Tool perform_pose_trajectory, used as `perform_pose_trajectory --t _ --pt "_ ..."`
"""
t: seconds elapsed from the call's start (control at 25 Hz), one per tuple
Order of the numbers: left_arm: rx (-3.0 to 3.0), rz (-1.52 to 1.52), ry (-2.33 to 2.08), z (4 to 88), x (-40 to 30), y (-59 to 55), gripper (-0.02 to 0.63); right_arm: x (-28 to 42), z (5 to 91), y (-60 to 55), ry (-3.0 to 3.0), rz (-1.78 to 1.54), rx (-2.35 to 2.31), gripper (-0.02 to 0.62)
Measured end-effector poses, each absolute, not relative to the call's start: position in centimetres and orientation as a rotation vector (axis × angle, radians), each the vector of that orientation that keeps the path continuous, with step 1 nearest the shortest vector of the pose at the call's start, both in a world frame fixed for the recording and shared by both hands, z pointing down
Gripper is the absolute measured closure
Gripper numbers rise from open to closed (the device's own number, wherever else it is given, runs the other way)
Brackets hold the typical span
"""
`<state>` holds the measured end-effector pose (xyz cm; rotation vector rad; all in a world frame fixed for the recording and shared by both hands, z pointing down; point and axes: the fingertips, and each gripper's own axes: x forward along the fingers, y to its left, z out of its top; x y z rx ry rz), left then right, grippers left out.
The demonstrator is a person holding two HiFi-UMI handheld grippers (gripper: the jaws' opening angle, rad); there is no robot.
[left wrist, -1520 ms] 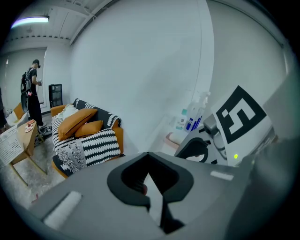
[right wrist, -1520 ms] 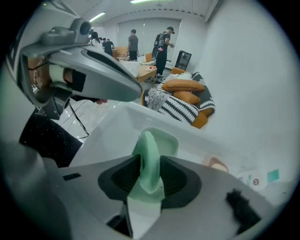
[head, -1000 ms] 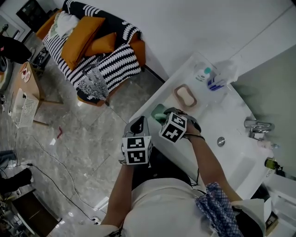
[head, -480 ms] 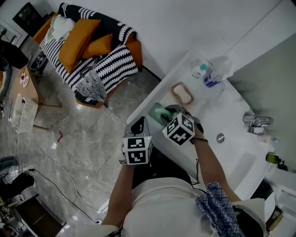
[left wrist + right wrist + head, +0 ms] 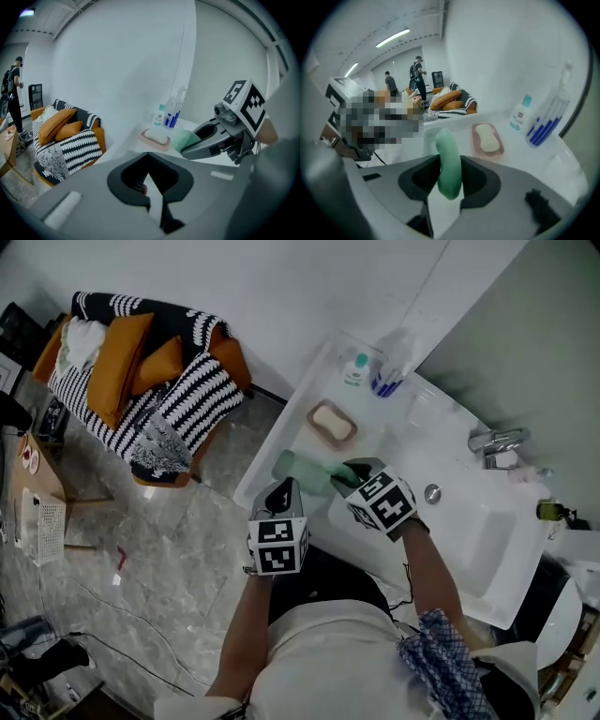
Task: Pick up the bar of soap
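A green bar of soap (image 5: 449, 161) stands on edge between the jaws of my right gripper (image 5: 450, 164), which is shut on it. From the head view the right gripper (image 5: 342, 472) holds the green bar (image 5: 323, 474) just above the white counter's front edge (image 5: 272, 460), beside a pale green dish (image 5: 289, 465). The left gripper view shows that same green bar (image 5: 185, 139) in the right gripper's tips. My left gripper (image 5: 281, 491) hangs in front of the counter, holding nothing; its tips (image 5: 147, 154) meet. A cream bar lies in a pink dish (image 5: 331, 423).
A small bottle with a teal cap (image 5: 354, 369) and a cup of toothbrushes (image 5: 389, 371) stand at the counter's back. The basin (image 5: 473, 540) with its drain (image 5: 432, 492) and a chrome tap (image 5: 492, 440) lie to the right. A striped sofa (image 5: 141, 390) stands on the floor.
My right gripper has risen and rolled with the green bar in it, lifting it off the pale green dish. The left gripper has shifted slightly, still shut.
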<state>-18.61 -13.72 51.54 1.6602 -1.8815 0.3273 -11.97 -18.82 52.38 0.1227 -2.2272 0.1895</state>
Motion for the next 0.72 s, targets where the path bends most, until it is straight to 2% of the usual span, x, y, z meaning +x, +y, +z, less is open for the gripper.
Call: perform_pose_trajectory --t 0.72 --pt "1.964 0.386 -1.599 50.8 -8.0 -17.2 0.600 2.4 53.9 -20.8 -2.206 0.645 0.628 0.462"
